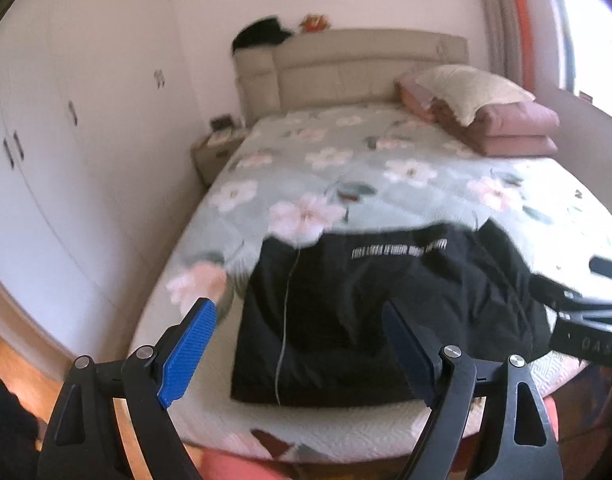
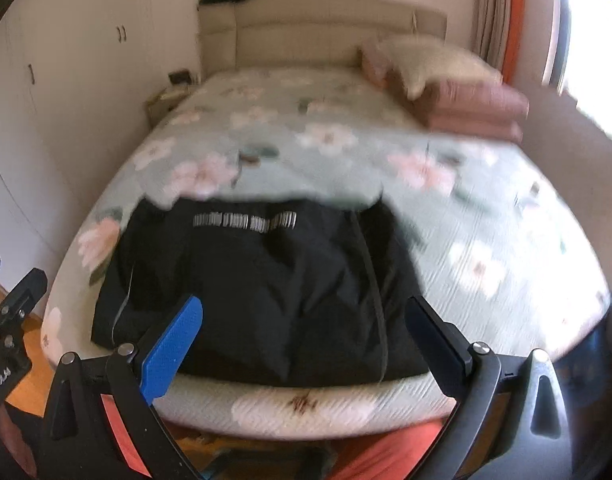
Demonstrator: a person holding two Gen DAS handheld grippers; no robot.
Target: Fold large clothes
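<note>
Both our left gripper (image 1: 298,344) and right gripper (image 2: 306,340) hang released above the black garment (image 1: 369,312); only our right view shows its cord (right side) (image 2: 375,292).

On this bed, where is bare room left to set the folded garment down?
Free: the floral bedspread between the black garment and the headboard, and right of the garment in the right wrist view. Crowded: the head's right corner, with pillow on folded pink quilt.

daylight, window (image 2: 593,40) glare right | motion blur | perhaps overexposed, fisheye-warped edges
</note>
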